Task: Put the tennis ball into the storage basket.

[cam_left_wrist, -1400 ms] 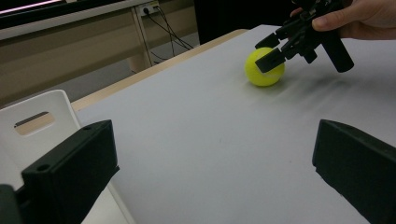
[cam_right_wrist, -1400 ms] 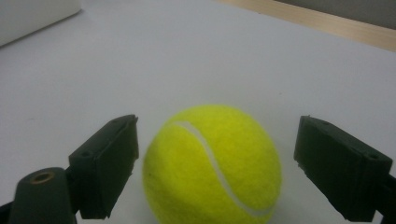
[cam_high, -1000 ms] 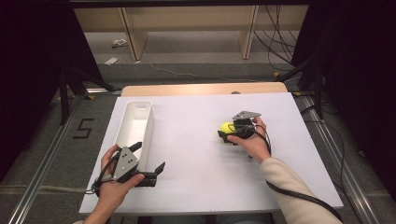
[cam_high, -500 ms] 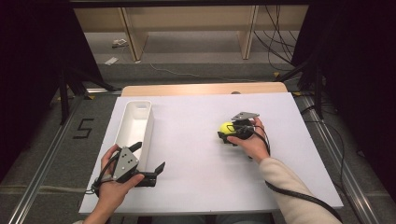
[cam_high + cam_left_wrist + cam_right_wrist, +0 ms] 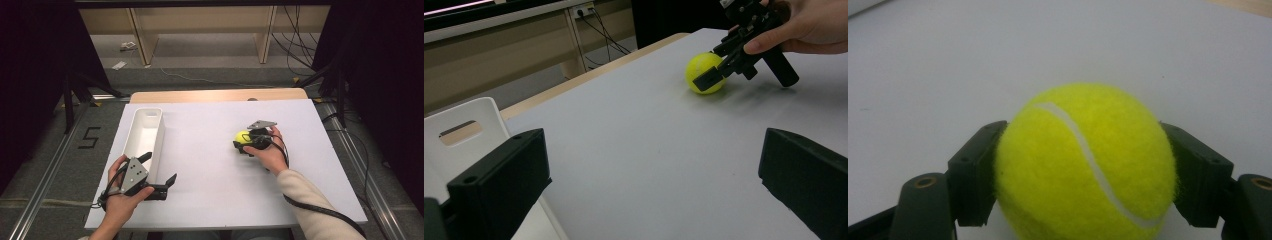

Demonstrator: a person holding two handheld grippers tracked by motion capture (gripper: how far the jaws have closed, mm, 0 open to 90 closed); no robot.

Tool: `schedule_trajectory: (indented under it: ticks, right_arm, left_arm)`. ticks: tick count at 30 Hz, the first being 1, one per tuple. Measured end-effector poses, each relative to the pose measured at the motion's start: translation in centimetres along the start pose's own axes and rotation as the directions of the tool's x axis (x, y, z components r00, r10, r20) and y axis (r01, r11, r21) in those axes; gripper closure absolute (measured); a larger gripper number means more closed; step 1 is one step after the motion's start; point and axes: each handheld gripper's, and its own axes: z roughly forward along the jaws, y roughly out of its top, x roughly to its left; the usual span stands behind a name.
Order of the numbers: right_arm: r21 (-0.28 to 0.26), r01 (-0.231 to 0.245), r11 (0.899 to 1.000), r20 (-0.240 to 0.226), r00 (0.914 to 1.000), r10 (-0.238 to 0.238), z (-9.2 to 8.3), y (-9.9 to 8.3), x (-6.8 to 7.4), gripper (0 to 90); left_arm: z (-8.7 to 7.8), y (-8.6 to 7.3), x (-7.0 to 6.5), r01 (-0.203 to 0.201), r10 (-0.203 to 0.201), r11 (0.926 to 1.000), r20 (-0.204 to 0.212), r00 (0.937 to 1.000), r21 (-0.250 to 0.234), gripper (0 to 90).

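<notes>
Right gripper clamped on the tennis ball; left gripper wide and empty.

In the right gripper view, the two black jaws press against opposite sides of the yellow tennis ball, which sits between them with its white seam curving down its front. From the high view, ball and gripper are on the white table surface, right of its centre and nearer the right edge than the left. The left gripper rests near the surface's front left corner, its jaws spread far apart with nothing between them, touching nothing; one jaw lies just beside the near end of the white tray, which runs along the left edge.
</notes>
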Motion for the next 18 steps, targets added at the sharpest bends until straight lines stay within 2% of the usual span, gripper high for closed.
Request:
schedule_trajectory:
  ticks: [18]
  right_arm:
    - [-0.026, -0.031, 0.999, -0.012, 0.9995, 0.031, -0.39, 0.30, -0.18, 26.8]
  left_arm:
    - [0.00, 0.01, 0.04, 0.003, -0.003, 1.0000, 0.002, 1.0000, -0.001, 0.0]
